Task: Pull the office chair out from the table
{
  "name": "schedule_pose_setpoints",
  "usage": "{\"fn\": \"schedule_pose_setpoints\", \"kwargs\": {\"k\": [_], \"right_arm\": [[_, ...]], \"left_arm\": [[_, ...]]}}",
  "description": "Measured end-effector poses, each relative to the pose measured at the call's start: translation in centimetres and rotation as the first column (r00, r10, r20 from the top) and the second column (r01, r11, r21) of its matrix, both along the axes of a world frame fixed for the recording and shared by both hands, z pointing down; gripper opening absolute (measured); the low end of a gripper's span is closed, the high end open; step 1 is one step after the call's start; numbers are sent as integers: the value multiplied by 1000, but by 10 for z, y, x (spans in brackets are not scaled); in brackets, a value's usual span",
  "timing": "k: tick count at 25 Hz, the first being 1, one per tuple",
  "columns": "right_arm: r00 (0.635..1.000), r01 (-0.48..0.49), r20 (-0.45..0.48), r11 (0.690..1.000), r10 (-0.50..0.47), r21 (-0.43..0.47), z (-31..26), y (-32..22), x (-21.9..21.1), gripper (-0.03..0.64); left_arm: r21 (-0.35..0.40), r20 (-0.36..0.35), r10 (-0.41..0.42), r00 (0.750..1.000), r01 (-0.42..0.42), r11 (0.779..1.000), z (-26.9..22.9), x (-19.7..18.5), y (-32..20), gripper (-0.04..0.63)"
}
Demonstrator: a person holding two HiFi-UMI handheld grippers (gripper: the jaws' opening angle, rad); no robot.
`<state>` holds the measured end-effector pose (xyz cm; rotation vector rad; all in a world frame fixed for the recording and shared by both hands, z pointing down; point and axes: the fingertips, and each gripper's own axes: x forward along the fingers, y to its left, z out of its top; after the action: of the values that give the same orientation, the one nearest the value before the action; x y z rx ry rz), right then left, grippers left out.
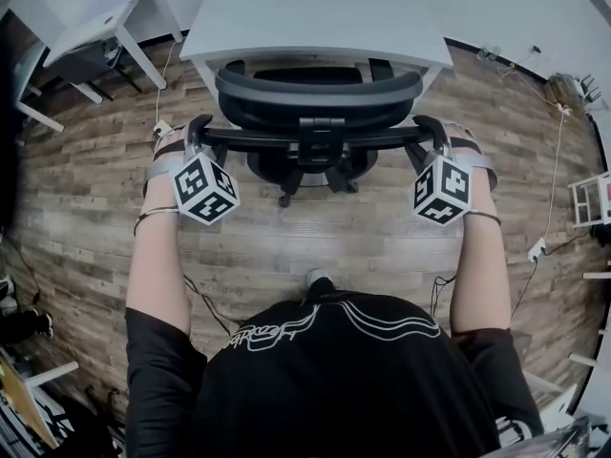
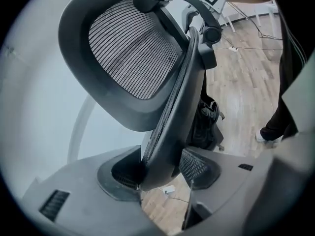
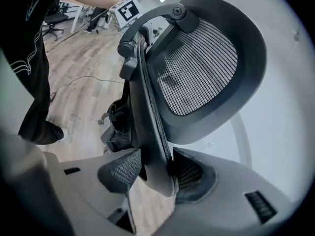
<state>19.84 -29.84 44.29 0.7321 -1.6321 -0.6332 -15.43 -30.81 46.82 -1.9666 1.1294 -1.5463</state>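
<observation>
A black mesh office chair (image 1: pixel 320 103) stands tucked under the white table (image 1: pixel 315 17), its back towards me. My left gripper (image 1: pixel 196 139) is at the left edge of the backrest and my right gripper (image 1: pixel 434 141) is at the right edge. In the left gripper view the backrest rim (image 2: pixel 172 122) runs between the jaws of the left gripper (image 2: pixel 160 168), with both pads against it and the headrest (image 2: pixel 130 53) above. The right gripper view mirrors this: the right gripper (image 3: pixel 157 170) is clamped on the backrest rim (image 3: pixel 150 122) below the headrest (image 3: pixel 202 68).
A second white desk (image 1: pixel 95 17) stands at the back left. Cables and a power strip (image 1: pixel 537 249) lie on the wooden floor at the right, near a white rack (image 1: pixel 592 198). The person's body fills the lower middle of the head view.
</observation>
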Motion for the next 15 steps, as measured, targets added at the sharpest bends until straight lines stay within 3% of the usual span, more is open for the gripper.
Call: {"fn": "schedule_pose_setpoints", "kwargs": {"k": [15], "right_arm": [[995, -97, -23, 995, 97, 3, 6, 114, -3, 213]], "left_arm": [[-1, 10, 78, 997, -78, 997, 3, -3, 105, 210]]}}
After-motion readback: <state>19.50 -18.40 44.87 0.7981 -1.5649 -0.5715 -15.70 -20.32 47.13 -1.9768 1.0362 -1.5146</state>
